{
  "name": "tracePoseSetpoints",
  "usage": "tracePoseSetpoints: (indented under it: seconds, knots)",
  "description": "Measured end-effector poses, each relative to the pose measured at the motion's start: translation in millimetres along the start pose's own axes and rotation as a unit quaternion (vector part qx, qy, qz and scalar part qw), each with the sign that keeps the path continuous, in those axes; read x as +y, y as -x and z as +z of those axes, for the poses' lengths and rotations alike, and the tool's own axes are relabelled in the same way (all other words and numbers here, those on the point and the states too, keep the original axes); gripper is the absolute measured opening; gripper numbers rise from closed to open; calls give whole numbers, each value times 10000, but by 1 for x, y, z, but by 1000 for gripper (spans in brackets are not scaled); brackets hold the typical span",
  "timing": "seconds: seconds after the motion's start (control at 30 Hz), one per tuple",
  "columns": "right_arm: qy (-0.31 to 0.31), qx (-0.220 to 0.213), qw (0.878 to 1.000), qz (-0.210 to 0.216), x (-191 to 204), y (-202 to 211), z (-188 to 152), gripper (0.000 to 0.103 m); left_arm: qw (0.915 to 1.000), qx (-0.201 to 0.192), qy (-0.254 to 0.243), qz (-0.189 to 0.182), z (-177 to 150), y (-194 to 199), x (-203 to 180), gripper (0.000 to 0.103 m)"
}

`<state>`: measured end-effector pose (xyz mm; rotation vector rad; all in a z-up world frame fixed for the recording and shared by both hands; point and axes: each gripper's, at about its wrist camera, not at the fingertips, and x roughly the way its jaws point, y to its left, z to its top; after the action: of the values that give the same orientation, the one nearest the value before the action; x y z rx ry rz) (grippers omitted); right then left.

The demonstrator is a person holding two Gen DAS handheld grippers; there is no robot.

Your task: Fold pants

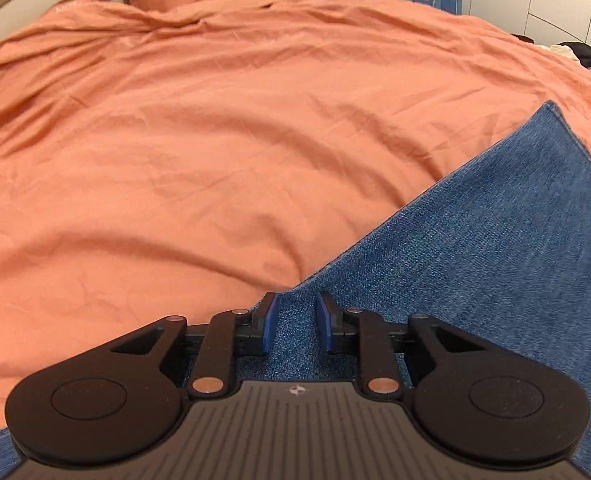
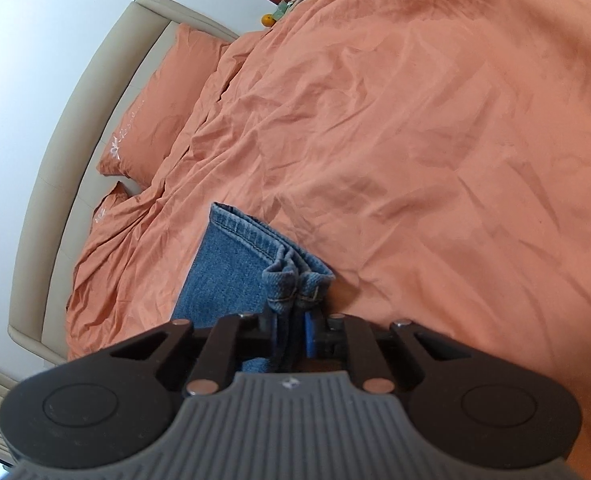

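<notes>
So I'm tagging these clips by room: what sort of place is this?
A bedroom, most likely. A bed under an orange duvet fills both views, with matching pillows against a padded headboard. The jeans lie on the duvet.

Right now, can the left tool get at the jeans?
Probably yes: the left tool hangs open directly over the jeans, denim showing between its fingers, nothing in the way.

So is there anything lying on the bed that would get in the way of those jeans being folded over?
Nothing visible does. The right hand-held gripper already pinches the jeans at the hems, the left hand-held gripper hangs open over the denim, and the orange duvet beyond shows only wrinkles.
</notes>
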<state>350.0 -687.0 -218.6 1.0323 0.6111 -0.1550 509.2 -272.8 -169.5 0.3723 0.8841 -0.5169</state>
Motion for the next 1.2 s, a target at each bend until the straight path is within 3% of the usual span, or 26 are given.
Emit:
tracePoseSetpoints:
  seconds: [0.17,0.43,0.57,0.77,0.83,0.97,1.2]
  knots:
    - [448,-41,9990,-61,26,11,8,5,9996,-39,-121,-252,-21,38,-14,27]
    - [981,-199,9945,-313,65,26,9,5,9948,-102,-637,-794,-85,94,-68,16]
    - [1218,-241,9915,-388,82,31,8,5,9952,-81,-567,-796,-94,97,-81,0]
    - [1539,-289,9874,-234,118,43,2,4,9923,281,-507,-1094,-103,86,-91,0]
    - [1793,-298,9832,-176,137,49,-3,4,9921,337,-470,-1112,-101,88,-90,0]
    - [2215,-379,9744,58,185,71,-14,4,9879,327,8,-1516,-106,115,-73,3]
    - [3189,-480,9454,465,283,103,-59,4,9858,-49,786,-1485,-140,190,-15,3]
